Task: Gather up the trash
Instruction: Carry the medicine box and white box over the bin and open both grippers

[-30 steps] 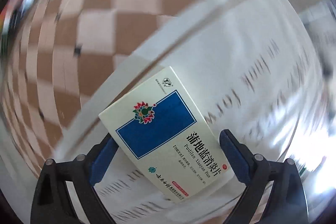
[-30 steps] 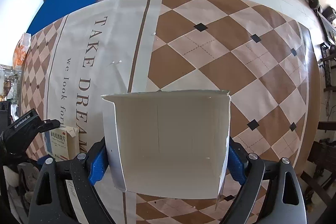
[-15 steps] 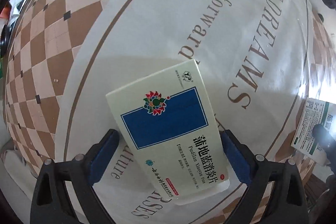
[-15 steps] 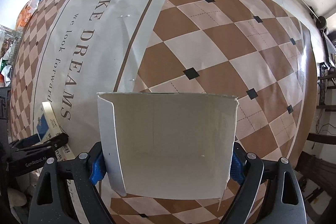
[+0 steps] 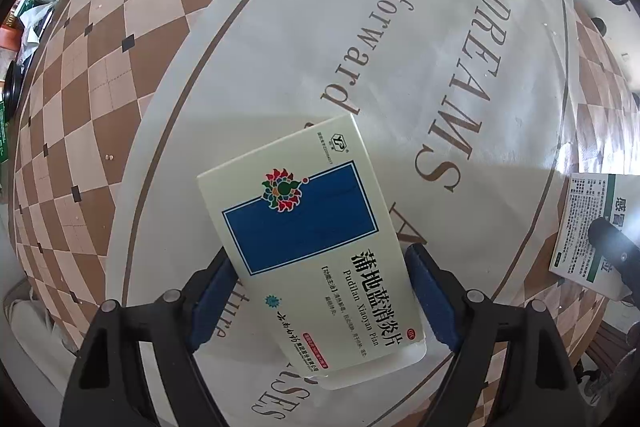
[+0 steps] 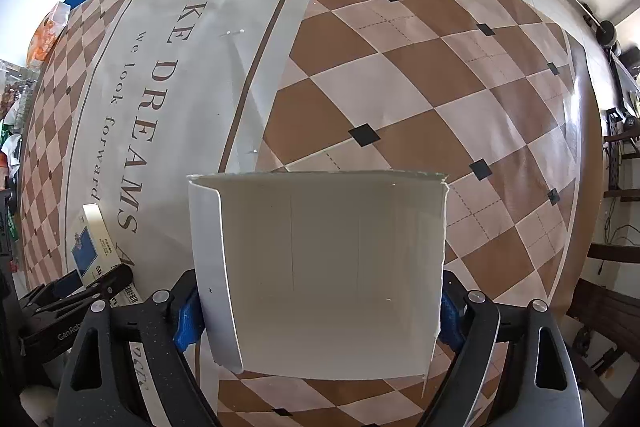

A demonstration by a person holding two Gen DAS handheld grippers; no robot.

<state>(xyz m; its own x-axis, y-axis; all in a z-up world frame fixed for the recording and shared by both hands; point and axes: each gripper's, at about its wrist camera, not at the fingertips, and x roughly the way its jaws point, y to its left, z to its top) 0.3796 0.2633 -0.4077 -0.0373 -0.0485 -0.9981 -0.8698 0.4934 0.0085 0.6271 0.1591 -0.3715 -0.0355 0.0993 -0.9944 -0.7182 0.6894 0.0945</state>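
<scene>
Over the printed tablecloth point(image 5: 400, 27), the left gripper point(image 5: 316, 299), its jaws just closing, clamps a blue-and-cream medicine box point(image 5: 308, 247) while the right gripper point(image 6: 320, 311) pinches a flattened white carton point(image 6: 320, 267), both lifted clear, presumably for binning.

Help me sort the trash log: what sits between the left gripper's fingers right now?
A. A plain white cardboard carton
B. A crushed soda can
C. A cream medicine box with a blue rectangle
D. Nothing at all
C. The left wrist view shows the cream medicine box with its blue rectangle between the blue pads of the left gripper, above the tablecloth.
</scene>
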